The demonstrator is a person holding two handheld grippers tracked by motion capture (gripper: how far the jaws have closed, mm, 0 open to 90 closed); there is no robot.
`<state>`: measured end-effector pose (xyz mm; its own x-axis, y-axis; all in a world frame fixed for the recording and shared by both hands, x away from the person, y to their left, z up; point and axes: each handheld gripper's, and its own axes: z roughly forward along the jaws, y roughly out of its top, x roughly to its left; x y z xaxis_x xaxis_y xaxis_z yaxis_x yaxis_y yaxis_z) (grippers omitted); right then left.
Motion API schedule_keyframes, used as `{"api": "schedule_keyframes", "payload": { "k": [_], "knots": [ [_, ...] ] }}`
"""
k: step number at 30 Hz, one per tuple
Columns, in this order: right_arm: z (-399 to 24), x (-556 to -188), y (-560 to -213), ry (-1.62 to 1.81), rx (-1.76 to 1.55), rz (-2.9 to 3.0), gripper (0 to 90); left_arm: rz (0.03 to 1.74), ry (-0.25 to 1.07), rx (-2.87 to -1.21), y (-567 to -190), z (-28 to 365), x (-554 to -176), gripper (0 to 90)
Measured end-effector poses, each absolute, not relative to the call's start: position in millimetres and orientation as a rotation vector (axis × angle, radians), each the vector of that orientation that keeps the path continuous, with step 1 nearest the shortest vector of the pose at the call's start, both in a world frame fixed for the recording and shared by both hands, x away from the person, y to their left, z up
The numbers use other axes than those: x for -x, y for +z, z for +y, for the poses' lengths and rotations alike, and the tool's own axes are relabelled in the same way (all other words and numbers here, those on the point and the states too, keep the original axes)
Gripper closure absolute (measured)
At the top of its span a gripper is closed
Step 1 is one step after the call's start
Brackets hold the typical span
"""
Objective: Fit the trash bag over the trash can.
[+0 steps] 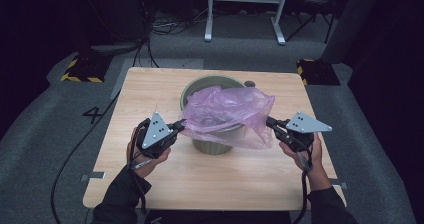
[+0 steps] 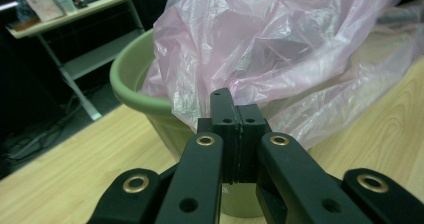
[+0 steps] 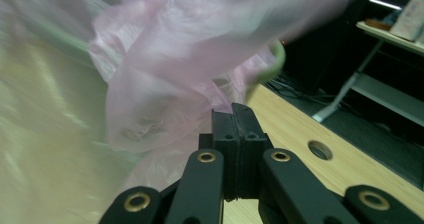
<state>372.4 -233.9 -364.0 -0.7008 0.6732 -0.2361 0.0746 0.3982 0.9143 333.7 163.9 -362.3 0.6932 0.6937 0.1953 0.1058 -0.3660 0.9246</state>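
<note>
Pink bag [image 1: 227, 115] pinched between both grippers

A dark "4" [image 1: 93, 115] is marked on the grey floor [image 1: 50, 134] left of the table. Nothing else can be read.

Your right tool [image 3: 235, 115] has its two black jaws pressed together, pinching the edge of the pink plastic bag [image 3: 200, 49]. The bag billows up and to the left, blurred at the far left. Behind it curves the green rim of the bin [image 3: 276, 59]. To the right lies the wooden worktop [image 3: 300, 134], with a round hole [image 3: 320, 150] in it.
</note>
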Motion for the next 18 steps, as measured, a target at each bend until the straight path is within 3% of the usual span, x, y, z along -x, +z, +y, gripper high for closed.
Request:
{"api": "schedule_keyframes", "payload": {
  "k": [9,18],
  "knots": [
    [-237,-392,-372,1.304,-0.724,2.050,86.2,0.621,0.637,-1.863,-376,175,-344,89.3],
    [-240,-377,-362,1.366,-0.648,2.074,49.2,0.608,0.638,-1.888,-379,170,-339,89.1]
  ]
}}
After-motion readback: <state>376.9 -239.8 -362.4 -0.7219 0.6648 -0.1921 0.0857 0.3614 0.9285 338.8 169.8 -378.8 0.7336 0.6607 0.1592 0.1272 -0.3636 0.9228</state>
